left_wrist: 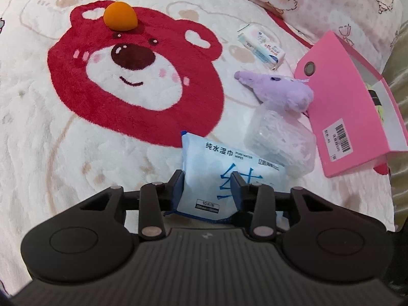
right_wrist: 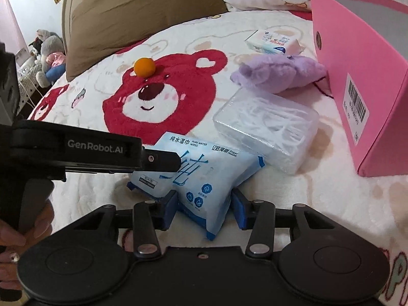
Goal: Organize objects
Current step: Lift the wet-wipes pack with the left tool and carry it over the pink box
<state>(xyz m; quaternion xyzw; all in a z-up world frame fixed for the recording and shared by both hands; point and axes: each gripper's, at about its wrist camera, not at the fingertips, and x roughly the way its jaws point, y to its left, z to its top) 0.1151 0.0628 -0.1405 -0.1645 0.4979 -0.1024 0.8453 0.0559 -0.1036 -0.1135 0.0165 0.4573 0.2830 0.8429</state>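
You had the soft blue-and-white wet-wipe pack (right_wrist: 204, 176) on the bed, both grippers' jaws closed on it: left gripper (left_wrist: 207, 187), right gripper (right_wrist: 204, 207). Best to lift together toward the pink cardboard box (right_wrist: 357, 76).

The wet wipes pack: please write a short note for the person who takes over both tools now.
Left tool: shut on the wet wipes pack, at one end.
Right tool: fingers on both sides of the other end of the pack; a firm grip cannot be told.
On the blanket: orange ball, purple plush toy, clear floss pick box, small tissue pack.
Pink box stands to the right, open.
Done: nothing visibly put away.
Left: probably the pack goes in the box first, then the rest.
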